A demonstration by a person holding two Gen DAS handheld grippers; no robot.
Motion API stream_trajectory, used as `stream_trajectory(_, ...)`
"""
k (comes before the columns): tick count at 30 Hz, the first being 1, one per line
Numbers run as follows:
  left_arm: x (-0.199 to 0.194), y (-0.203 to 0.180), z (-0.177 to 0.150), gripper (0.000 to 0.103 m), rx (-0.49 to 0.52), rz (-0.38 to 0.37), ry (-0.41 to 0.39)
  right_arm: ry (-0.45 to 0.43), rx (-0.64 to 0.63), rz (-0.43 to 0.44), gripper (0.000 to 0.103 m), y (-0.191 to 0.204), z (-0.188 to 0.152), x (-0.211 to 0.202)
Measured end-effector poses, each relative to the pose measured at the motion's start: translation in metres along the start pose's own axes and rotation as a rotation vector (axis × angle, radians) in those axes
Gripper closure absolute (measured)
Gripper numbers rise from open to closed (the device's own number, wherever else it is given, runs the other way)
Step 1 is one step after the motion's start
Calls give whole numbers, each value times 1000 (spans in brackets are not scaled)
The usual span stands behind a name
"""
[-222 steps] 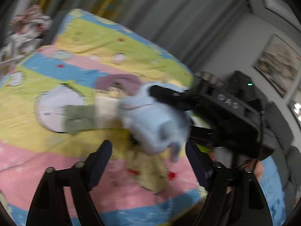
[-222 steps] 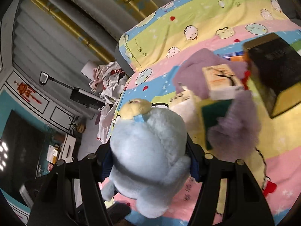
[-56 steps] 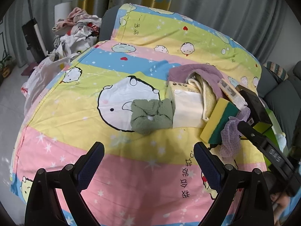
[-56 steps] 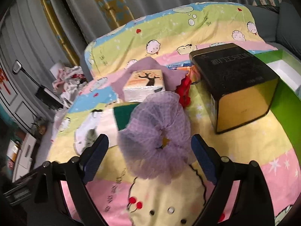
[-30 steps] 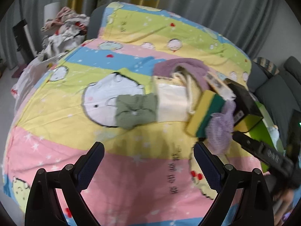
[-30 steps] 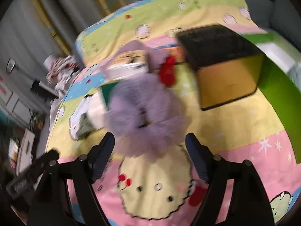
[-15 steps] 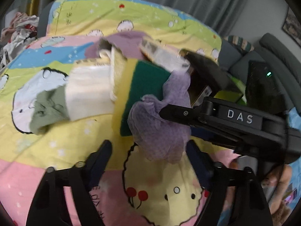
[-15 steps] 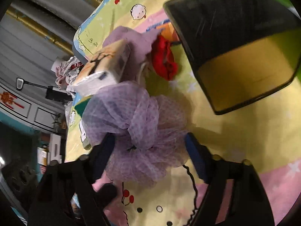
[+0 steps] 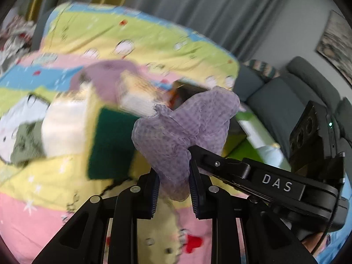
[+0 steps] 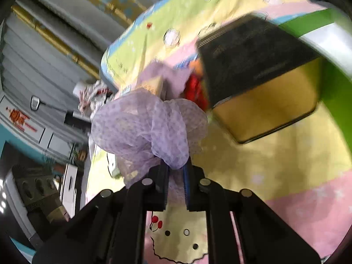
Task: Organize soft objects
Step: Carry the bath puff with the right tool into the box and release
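Left wrist view: left gripper (image 9: 173, 189) angled down toward the bed, both pads pinching the lower fold of one lilac mesh scrunchie (image 9: 184, 132). The scrunchie is lifted off the cartoon bedspread (image 9: 136, 41), its bulk puffing up above the fingertips. The right gripper (image 9: 198, 154) comes in from the right side of this view, body marked DAS, its tip also buried in the same scrunchie. So two grippers are on one item. A bit of a person's hand (image 9: 316, 242) shows at lower right, under the right tool.

Right wrist view: right gripper (image 10: 176, 176) pointing down and forward, jaws pressed nearly together with a thin strip of the lilac mesh scrunchie (image 10: 149, 127) clamped between them; the rest balloons out above and to the left of the fingers. The left gripper is not clearly made out in this view.

Counts, as far as blur allows: one lilac scrunchie, held in the air. On the bedspread, one green scrunchie (image 9: 22, 145) at far left, one green-and-yellow sponge (image 9: 110, 140) just beside a cream packet (image 9: 63, 129), one purple cloth (image 9: 105, 74) behind them, one small printed pack (image 9: 136, 94) on it, one red soft item (image 10: 194, 92) beside one black-and-gold box (image 10: 264, 83). A green bin (image 10: 330, 66) edge sits at right. Motion blur is heavy in both views.
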State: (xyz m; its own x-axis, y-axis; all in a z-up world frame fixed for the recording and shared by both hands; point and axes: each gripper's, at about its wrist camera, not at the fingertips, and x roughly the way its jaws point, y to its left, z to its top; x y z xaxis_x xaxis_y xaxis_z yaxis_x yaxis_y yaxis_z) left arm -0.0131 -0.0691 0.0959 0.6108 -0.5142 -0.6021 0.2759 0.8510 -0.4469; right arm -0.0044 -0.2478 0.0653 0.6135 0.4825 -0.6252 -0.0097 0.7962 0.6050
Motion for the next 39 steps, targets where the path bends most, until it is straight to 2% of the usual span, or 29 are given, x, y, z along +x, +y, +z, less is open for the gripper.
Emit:
stream_trajectory(2, -1, -17, 3, 78, 34, -29, -16, -44, 12, -19, 92, -4, 3, -16)
stream_trajectory(6, 7, -49, 7, 78, 105, -70, -36, -148, 14, -111, 91, -16, 6, -52)
stream_trajectory(8, 14, -64, 11, 78, 128, -110, -36, -185, 30, -123, 91, -23, 10, -62)
stream_trajectory(18, 53, -145, 12, 78, 231, -257, 24, -414, 141, -222, 91, -73, 22, -139)
stream_trajectory(22, 71, -180, 8, 78, 314, -293, 44, -495, 198, -265, 91, -97, 17, -167)
stream_trajectory(26, 95, -206, 1, 78, 323, -347, 106, -559, 262, -315, 91, -122, 9, -190)
stream_trajectory(31, 112, -224, -9, 78, 334, -354, 151, -591, 343, -335, 89, -148, 0, -202)
stream_trajectory(33, 117, -226, -13, 78, 334, -334, 160, -588, 364, -410, 89, -153, -2, -203)
stream_trajectory(35, 120, -227, -16, 78, 332, -331, 163, -588, 372, -445, 89, -154, -1, -201)
stream_trajectory(38, 117, -226, -18, 78, 334, -317, 147, -579, 368, -401, 88, -154, 0, -199)
stream_trajectory(39, 116, -225, -17, 78, 335, -313, 140, -575, 366, -396, 82, -154, 0, -198)
